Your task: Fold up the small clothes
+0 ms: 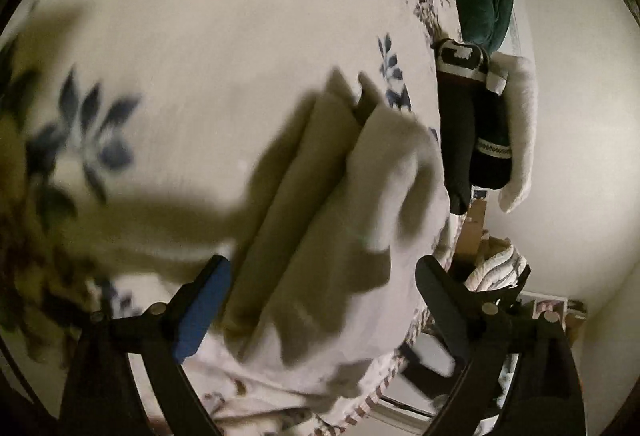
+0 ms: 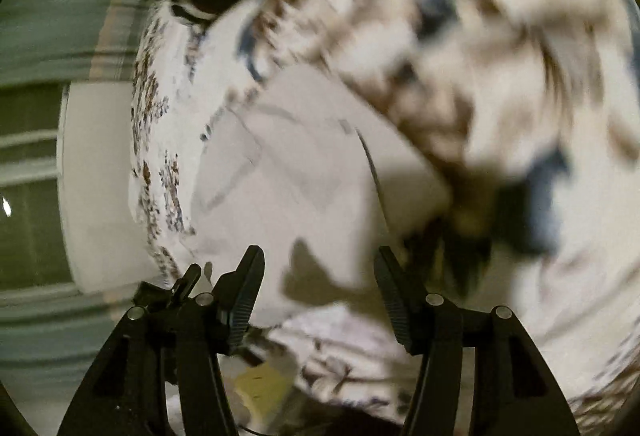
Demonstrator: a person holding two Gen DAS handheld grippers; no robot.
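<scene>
The left gripper (image 1: 322,274) stands wide apart, empty, just over the folded white garment (image 1: 320,204), which lies near the bed (image 1: 192,48) edge, its long axis running away from the gripper. The right gripper (image 2: 320,270), also parted and empty, hangs over the same cloth.
</scene>
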